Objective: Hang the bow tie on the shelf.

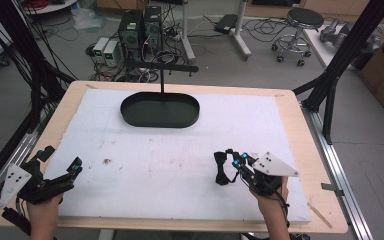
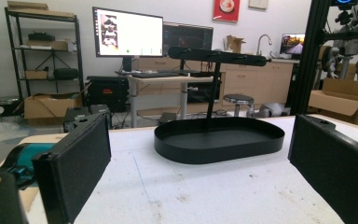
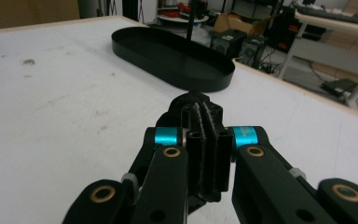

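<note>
Right gripper sits at the near right of the white mat, jaws pressed together on a small black bow tie. Ahead and to its left, well apart, stands the black oval tray with its T-shaped hanger bar, long axis across the table. Left gripper rests spread open and empty at the near left edge, likewise well apart from the tray, so I judge the right hand placed for the carry.

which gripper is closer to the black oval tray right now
Right. The right gripper sits in front of the black oval tray, toward its right end; the left gripper is off at the table's near left corner, farther away.
</note>
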Tool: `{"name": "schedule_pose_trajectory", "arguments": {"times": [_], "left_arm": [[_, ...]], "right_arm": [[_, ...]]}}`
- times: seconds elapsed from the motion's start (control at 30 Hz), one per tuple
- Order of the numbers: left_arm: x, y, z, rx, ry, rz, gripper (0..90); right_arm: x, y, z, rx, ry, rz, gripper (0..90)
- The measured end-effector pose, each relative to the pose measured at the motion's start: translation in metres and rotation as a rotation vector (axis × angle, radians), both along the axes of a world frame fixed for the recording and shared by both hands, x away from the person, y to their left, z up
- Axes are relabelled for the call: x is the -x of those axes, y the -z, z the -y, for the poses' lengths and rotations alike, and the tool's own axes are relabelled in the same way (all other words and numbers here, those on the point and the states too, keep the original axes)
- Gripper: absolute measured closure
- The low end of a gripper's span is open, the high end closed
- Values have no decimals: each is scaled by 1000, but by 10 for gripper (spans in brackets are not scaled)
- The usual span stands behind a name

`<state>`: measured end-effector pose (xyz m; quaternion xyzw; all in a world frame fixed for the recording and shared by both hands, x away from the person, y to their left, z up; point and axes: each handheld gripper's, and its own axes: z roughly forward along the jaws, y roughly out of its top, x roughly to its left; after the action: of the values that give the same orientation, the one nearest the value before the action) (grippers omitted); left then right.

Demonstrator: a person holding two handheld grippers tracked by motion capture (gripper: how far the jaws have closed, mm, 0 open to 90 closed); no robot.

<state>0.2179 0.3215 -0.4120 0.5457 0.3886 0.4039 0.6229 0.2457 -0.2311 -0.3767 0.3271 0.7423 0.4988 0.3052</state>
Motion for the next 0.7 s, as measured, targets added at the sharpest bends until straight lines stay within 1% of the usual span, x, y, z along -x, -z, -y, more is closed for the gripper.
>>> {"name": "schedule_pose_trajectory", "arguments": {"times": [0.03, 0.07, 0.13, 0.17, 0.2, 0.23, 0.3, 0.43, 0.53, 0.57, 0.7], "left_arm": [[0, 0, 0, 0, -1, 1, 62], [0, 0, 0, -1, -2, 1, 62], [0, 0, -1, -3, -3, 3, 61], [0, 0, 0, -3, -3, 4, 61], [0, 0, 0, -3, -2, 3, 62], [0, 0, 0, -3, -2, 4, 62], [-1, 1, 0, -10, -1, 1, 61], [0, 0, 2, -23, -2, 10, 61], [-1, 0, 2, -13, 0, 14, 62], [-1, 0, 1, -13, 1, 13, 62], [-1, 1, 0, -9, -2, 15, 62]], "right_arm": [[0, 0, 0, 0, 0, 0, 878], [-2, -4, -2, 4, 2, 7, 879], [-6, -13, -7, 17, -5, 36, 878], [-10, -22, -11, 26, -14, 60, 878], [-12, -27, -13, 22, -19, 69, 878], [-12, -27, -13, 22, -19, 69, 878], [-17, -35, -17, 24, -21, 82, 878], [-27, -50, -26, 31, -30, 110, 878], [-36, -58, -34, 35, -47, 130, 878], [-39, -60, -36, 38, -51, 143, 879], [-51, -69, -45, 22, -64, 169, 879]]}}
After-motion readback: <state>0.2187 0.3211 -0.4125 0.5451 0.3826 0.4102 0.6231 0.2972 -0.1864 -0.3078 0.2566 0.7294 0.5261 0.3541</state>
